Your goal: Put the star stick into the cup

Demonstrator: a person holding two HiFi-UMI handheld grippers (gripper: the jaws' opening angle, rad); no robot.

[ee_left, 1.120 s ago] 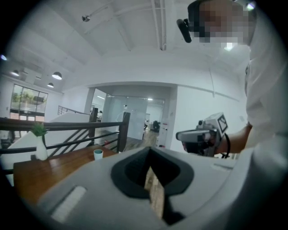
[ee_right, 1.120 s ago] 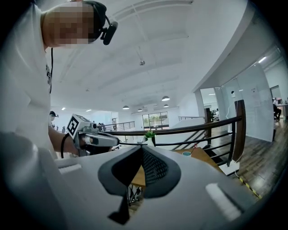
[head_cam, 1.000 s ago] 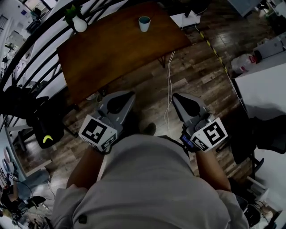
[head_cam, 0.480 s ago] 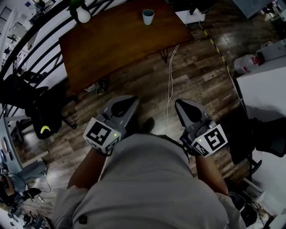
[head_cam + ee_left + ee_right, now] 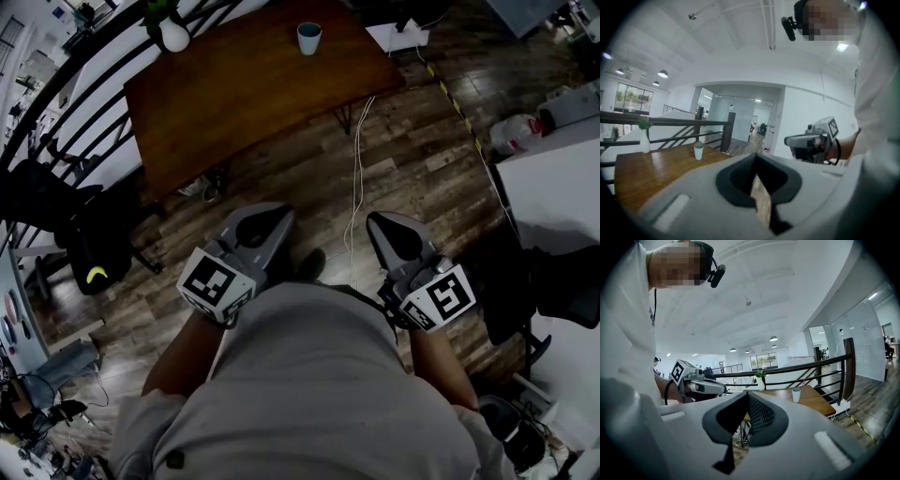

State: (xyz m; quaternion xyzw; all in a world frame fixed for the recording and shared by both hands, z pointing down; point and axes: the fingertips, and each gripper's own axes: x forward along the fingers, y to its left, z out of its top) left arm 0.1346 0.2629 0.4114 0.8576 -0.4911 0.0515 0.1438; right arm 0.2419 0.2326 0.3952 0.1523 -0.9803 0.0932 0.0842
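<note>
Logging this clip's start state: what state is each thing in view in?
left hand-held gripper: shut, empty, away from the table.
right hand-held gripper: shut, empty, away from the table.
cup: upright on the table.
vase: upright at the table's corner.

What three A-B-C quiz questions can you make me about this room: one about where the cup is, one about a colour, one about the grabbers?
1. Where is the cup?
A. On the floor
B. On the table
C. In a gripper

2. What colour is the vase?
A. White
B. Red
C. Black

3. How are the left gripper and the right gripper?
A. Both wide open
B. Both shut and empty
C. Both holding a stick

Answers: 1 B, the cup stands near the table's far edge. 2 A, the vase shows white under its green plant. 3 B, in each gripper view the jaw tips meet with nothing between them.
</note>
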